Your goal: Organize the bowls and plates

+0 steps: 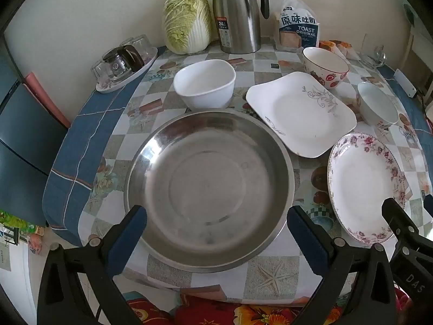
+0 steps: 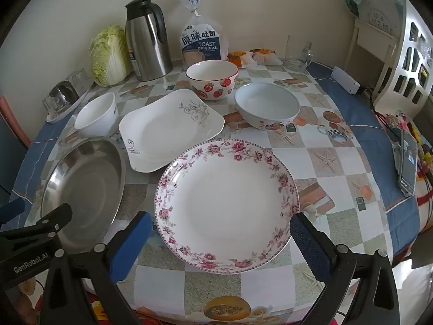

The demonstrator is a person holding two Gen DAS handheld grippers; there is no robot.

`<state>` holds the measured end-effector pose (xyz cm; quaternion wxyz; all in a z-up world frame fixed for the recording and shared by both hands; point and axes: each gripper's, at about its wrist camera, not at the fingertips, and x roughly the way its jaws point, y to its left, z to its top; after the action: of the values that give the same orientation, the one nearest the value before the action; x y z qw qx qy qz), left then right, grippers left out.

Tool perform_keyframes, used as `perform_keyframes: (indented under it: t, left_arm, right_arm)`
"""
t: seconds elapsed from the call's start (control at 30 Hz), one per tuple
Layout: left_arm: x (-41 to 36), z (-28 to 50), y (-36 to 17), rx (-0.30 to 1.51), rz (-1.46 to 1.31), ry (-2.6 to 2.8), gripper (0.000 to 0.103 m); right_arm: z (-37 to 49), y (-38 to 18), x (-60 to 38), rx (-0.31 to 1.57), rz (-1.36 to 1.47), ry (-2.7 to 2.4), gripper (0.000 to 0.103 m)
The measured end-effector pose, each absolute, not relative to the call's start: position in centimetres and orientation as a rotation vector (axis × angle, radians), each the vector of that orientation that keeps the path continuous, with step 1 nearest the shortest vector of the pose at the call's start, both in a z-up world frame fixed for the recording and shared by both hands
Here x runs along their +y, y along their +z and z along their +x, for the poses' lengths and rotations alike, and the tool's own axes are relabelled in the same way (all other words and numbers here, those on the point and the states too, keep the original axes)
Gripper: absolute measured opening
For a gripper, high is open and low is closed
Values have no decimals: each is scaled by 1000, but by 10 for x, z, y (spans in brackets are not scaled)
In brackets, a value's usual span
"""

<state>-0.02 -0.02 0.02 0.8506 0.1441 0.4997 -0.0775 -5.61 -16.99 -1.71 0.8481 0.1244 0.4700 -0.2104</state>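
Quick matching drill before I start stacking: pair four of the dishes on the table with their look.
Things:
1. steel pan
2. round plate
3. square plate
4. far bowl

Looks:
A. strawberry pattern
B. grey vine print
C. bare shiny metal
D. pink flower rim

Pairs: 1-C, 2-D, 3-B, 4-A

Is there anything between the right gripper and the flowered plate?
Nothing visible. The right gripper hangs open just above the near rim of the flowered plate, with only bare tablecloth around it. The steel basin lies off to its left.
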Motion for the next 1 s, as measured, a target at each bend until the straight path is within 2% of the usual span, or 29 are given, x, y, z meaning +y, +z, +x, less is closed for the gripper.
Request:
perform_keyframes:
  t: [1.0]
  left_arm:
    - [4,3,-1,1067,291,-153,103]
  right_arm:
    - [-55,-19,-171,992,267,-441,103]
